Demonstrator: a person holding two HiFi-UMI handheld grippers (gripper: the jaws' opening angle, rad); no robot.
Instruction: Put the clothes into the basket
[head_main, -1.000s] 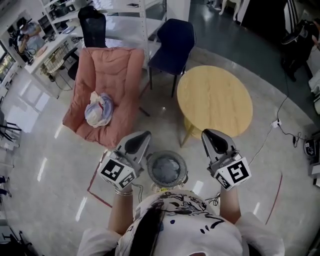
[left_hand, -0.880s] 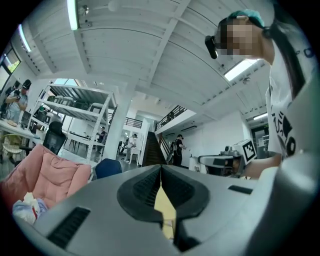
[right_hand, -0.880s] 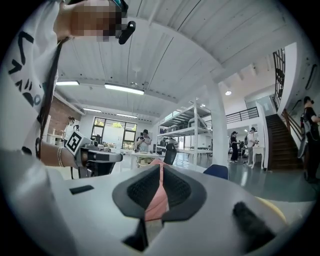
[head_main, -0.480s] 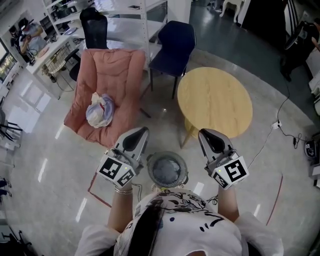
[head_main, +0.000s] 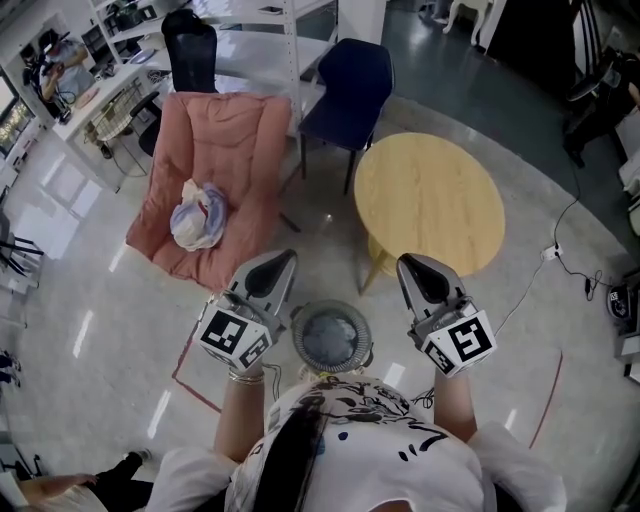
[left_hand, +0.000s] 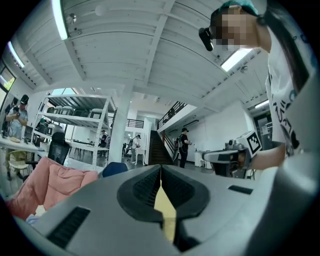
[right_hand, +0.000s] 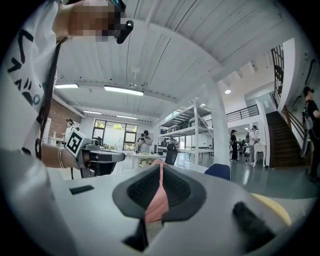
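A round grey basket (head_main: 297, 338) stands on the floor right in front of me, with a grey-blue cloth (head_main: 333, 340) lying in it. A white and blue bundle of clothes (head_main: 197, 215) rests on the seat of the pink lounge chair (head_main: 228, 140) further out to the left. My left gripper (head_main: 279, 261) is held level just left of the basket, jaws shut and empty (left_hand: 161, 172). My right gripper (head_main: 411, 266) hovers right of the basket, also shut with nothing in it (right_hand: 161, 170). Each gripper shows in the other's view.
A round wooden table (head_main: 430, 200) stands ahead to the right, with a dark blue chair (head_main: 348, 85) behind it. A black office chair (head_main: 190, 50) and shelving lie beyond the pink chair. Red tape marks the floor (head_main: 190, 385). A cable (head_main: 560, 255) runs at right. A person's limb (head_main: 70, 487) shows at lower left.
Both grippers stay about where they were, still shut. A person's limb has come into the lower left corner of the head view.
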